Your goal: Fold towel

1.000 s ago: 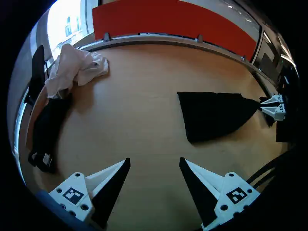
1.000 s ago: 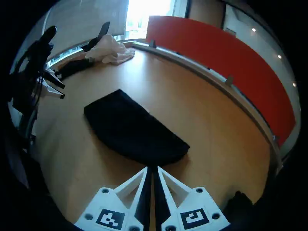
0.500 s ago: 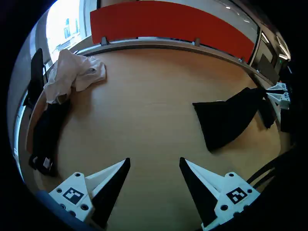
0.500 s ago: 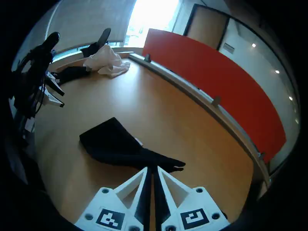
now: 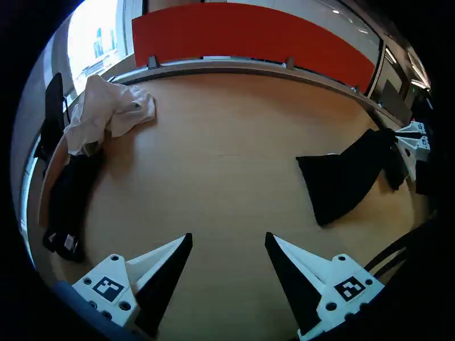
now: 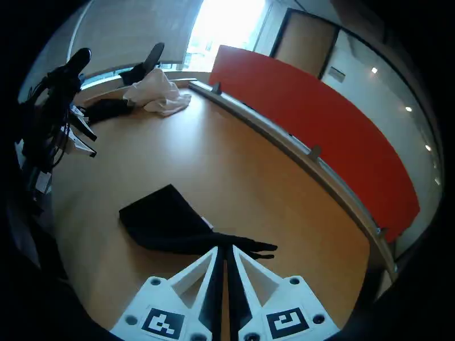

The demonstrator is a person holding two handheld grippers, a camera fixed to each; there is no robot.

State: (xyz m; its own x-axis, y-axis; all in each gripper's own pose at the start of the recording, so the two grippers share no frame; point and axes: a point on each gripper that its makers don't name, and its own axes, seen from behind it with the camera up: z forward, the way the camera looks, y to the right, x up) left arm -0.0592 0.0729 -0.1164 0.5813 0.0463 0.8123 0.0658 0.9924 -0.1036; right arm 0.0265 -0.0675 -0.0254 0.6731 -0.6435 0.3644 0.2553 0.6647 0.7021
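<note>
In the right gripper view, we see the right gripper (image 6: pixel 226 251) with its jaws pressed almost together on a bunched corner of the black towel (image 6: pixel 162 224). That corner is held raised, while the rest of the towel trails away ahead and to the left on the wooden table (image 6: pixel 239 165). In the left gripper view, the left gripper (image 5: pixel 227 237) hovers with its jaws spread wide and nothing between them, well apart from the towel. Its fingers carry black-and-white marker squares (image 5: pixel 108 288). Farther off lie a pale cloth heap (image 5: pixel 108 108) and a red panel (image 5: pixel 250 31).
</note>
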